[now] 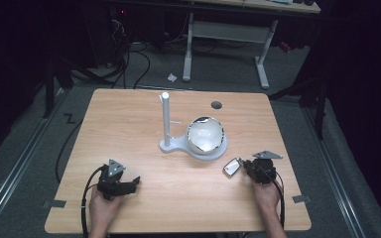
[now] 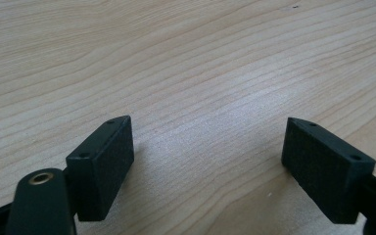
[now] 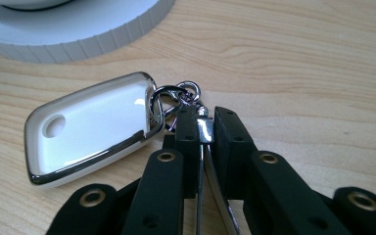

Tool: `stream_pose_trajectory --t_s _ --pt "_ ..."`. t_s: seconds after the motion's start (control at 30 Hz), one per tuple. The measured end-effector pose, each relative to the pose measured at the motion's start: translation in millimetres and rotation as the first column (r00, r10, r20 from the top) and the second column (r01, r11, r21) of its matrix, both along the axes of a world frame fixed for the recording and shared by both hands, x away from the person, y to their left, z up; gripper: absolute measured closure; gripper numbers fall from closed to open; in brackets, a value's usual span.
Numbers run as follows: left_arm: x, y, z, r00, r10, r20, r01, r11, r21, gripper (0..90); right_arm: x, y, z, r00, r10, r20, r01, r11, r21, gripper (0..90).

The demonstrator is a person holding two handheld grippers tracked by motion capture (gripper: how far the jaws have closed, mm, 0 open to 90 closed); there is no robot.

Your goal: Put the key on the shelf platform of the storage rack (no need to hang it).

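1. Table (image 1: 129, 114): wooden top carrying every item.
2. Right gripper (image 1: 250, 166): near the table's right edge, toward its front; jaws closed on the metal strap (image 3: 203, 134) of the key fob's ring (image 3: 176, 95).
3. Key fob (image 1: 232, 167): white with a chrome rim, lying flat on the table just ahead and left of the right fingers (image 3: 188, 142). Its long axis runs on from the jaws, pointing toward the stand.
4. Stand (image 1: 167, 121): white post with a short side peg (image 1: 175, 122), on a round base (image 3: 93, 27) at the table's centre; the base lies just beyond the fob.
5. Bowl (image 1: 206, 135): white, seated on the base beside the post.
6. Left gripper (image 1: 131, 183): near the front left corner, jaws wide open over bare wood, well apart from the fob.
7. Judgement: the right gripper is far nearer; the peg lies up and left of the fob, so the coming move likely lifts the ring toward it.
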State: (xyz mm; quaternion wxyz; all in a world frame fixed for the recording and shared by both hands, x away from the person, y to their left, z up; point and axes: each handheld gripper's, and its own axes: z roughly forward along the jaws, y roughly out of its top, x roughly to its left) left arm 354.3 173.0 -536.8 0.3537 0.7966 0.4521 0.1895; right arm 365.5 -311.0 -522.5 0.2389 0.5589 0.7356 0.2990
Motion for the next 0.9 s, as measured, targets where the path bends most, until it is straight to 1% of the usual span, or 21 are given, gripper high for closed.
stream_pose_trajectory --t_s 0.03,0.07,0.1,0.2,0.27,0.4,0.43,0.47,0.53,0.6,0.63,0.67,0.7,0.73,0.77,0.8,0.83,0.9 --pt "0.0 0.0 0.0 1.0 0.0 0.0 0.0 1.0 0.0 20.1 0.0 0.0 0.0 1.0 0.0 0.0 0.0 1.0 0.0 81.8" --pt "0.0 0.0 0.0 1.0 0.0 0.0 0.0 1.0 -0.001 20.1 -1.8 -0.2 2.9 0.9998 0.004 0.021 -0.004 1.0 0.002 81.8" --pt "0.0 0.0 0.0 1.0 0.0 0.0 0.0 1.0 -0.001 20.1 -1.8 -0.2 2.9 0.9998 0.004 0.021 -0.004 1.0 0.002 81.8" --pt "0.0 0.0 0.0 1.0 0.0 0.0 0.0 1.0 0.0 20.1 -4.9 -1.4 7.2 0.9991 0.008 0.042 -0.008 0.9999 0.011 81.9" --pt "0.0 0.0 0.0 1.0 0.0 0.0 0.0 1.0 0.0 20.1 -8.3 -3.3 12.2 0.9978 0.015 0.065 -0.017 0.9996 0.023 81.9" --pt "0.1 0.0 0.0 1.0 0.0 0.0 0.0 1.0 0.0 20.1 -11.7 -3.7 19.5 0.996 0.03 0.084 -0.032 0.9991 0.026 81.9" --pt "0.1 0.0 0.0 1.0 0.001 0.0 -0.001 1.0 0.0 20.1 -13.3 -3.3 25.3 0.9938 0.044 0.103 -0.046 0.9987 0.022 82.0" --pt "0.1 0.0 0.0 1.0 0.001 0.0 -0.001 1.0 0.0 20.1 -13.3 -3.3 25.3 0.9938 0.044 0.103 -0.046 0.9987 0.022 82.0" --pt "0.1 0.0 0.0 1.0 0.001 0.0 -0.001 1.0 -0.001 20.2 -14.5 -2.8 33.7 0.9901 0.057 0.128 -0.062 0.9976 0.031 82.0" --pt "0.2 0.1 0.0 1.0 0.001 0.0 -0.001 1.0 -0.002 20.2 -13.9 -2.5 39.3 0.9893 0.066 0.13 -0.071 0.9969 0.034 82.0" --pt "0.3 0.3 0.0 1.0 0.001 -0.001 -0.001 1.0 -0.004 20.2 -13.9 -2.5 39.3 0.9893 0.066 0.13 -0.071 0.9969 0.034 82.0" --pt "0.3 0.3 -0.1 1.0 0.003 0.0 -0.003 1.0 -0.004 20.1 -13.3 -1.9 44.8 0.9876 0.077 0.137 -0.081 0.9963 0.028 82.0" --pt "0.3 0.3 -0.1 1.0 0.003 0.0 -0.003 1.0 -0.004 20.1 -13.3 -1.9 44.8 0.9876 0.077 0.137 -0.081 0.9963 0.028 82.0" --pt "0.2 0.0 0.1 1.0 0.001 0.0 -0.001 1.0 0.001 20.1 -15.5 -1.7 50.9 0.9847 0.084 0.152 -0.092 0.995 0.04 82.0" --pt "0.2 0.0 0.1 1.0 0.001 0.0 -0.001 1.0 0.001 20.1 -15.5 -1.7 50.9 0.9847 0.084 0.152 -0.092 0.995 0.04 82.0" --pt "0.2 0.0 0.1 1.0 0.001 0.0 -0.001 1.0 0.001 20.1 -17.2 -2.2 53.9 0.982 0.092 0.165 -0.1 0.9942 0.041 82.0" --pt "0.2 -0.1 -0.1 1.0 0.002 0.001 -0.002 1.0 -0.002 20.1 -20.7 -2.2 59.1 0.9789 0.096 0.181 -0.107 0.9927 0.056 82.0" --pt "0.2 -0.1 0.0 1.0 0.001 0.0 -0.001 1.0 -0.001 20.1 -22.1 -2.3 61.1 0.9782 0.097 0.184 -0.109 0.9923 0.059 82.0"
